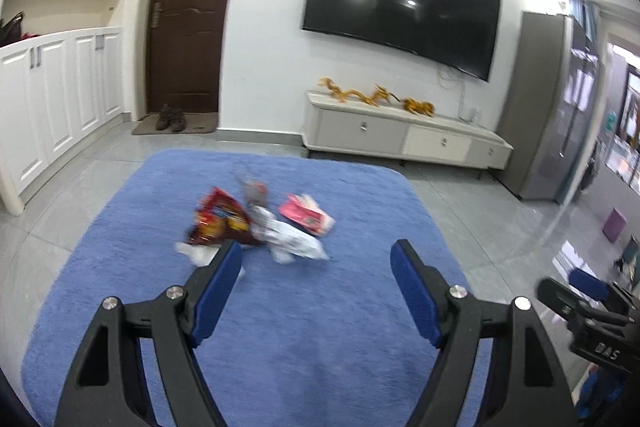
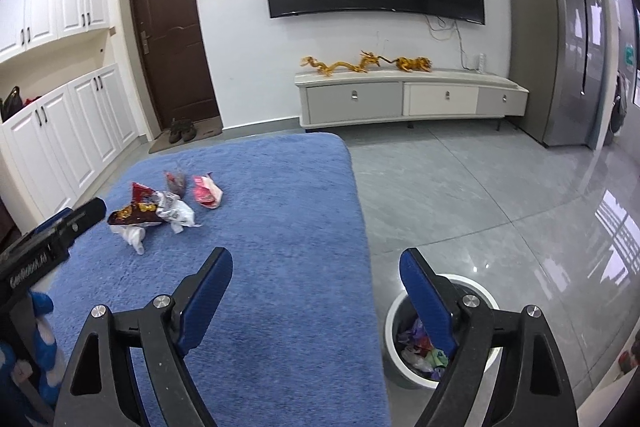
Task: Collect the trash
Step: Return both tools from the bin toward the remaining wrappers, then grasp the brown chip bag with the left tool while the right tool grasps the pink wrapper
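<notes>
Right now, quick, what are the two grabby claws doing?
Left gripper: open, holding nothing.
Right gripper: open, holding nothing.

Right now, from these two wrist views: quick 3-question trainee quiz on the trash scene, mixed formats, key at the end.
1. True or false: the left gripper already holds a wrapper.
2. Multiple choice: where does the bin stand? A) on the blue rug B) on the grey floor beside the rug's right edge C) under the TV cabinet
3. Fill in: the loose trash pile lies on the ____.

Key:
1. False. Its jaws are spread wide with nothing between them, short of the pile. The right gripper is open too.
2. B. The bin already has wrappers inside.
3. Blue rug; the red snack bag and pink packet both rest on it.
</notes>
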Available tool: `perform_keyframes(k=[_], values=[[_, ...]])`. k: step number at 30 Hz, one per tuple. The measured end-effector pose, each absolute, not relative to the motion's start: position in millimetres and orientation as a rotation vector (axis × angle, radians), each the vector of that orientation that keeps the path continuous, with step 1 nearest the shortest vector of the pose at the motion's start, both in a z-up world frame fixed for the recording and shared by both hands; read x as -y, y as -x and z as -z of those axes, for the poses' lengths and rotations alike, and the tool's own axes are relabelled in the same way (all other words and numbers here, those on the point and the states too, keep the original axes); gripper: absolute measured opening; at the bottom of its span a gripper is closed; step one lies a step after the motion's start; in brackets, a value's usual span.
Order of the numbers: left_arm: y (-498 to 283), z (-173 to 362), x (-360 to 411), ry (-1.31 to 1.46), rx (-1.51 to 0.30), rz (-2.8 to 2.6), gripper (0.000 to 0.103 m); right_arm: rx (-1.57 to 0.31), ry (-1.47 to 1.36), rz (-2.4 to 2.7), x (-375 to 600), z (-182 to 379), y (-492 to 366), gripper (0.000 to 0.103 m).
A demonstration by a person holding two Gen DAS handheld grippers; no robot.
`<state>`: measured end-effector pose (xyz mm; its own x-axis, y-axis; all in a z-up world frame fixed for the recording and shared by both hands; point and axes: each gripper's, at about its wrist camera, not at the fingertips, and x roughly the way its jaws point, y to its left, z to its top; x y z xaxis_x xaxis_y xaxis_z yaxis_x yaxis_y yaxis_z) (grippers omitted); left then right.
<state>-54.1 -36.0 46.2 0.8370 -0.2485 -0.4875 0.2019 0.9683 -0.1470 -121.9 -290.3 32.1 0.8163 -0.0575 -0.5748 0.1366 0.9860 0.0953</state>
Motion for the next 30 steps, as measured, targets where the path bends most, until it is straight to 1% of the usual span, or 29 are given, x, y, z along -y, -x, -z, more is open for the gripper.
perform_keyframes(k=[5, 10, 13, 17, 24, 30], values=[[36, -57, -22, 0.143, -0.481, 0.098, 0.076, -0.583, -0.126, 0.056, 280, -44, 115, 0.085], [17, -61, -72, 0.202, -0.473, -0.011, 0.076, -0.567, -0.136, -0.005, 270, -54, 95, 0.085], [1, -65, -86, 0.211, -0.471, -0.045, 0.076, -0.552, -0.144, -0.054, 264, -61, 82, 0.081], [-12, -57, -89, 0.215, -0.505, -0.032, 0.076, -0.547, -0.166, -0.114, 257, -62, 59, 0.077], [-45, -3, -58, 0.183, -0.646, 0.075, 0.076, -0.627, -0.157, -0.166, 245, -33, 13, 0.072], [-72, 23, -32, 0.058, -0.702, 0.133, 0.075, -0.699, -0.139, -0.225, 237, -8, -29, 0.070]])
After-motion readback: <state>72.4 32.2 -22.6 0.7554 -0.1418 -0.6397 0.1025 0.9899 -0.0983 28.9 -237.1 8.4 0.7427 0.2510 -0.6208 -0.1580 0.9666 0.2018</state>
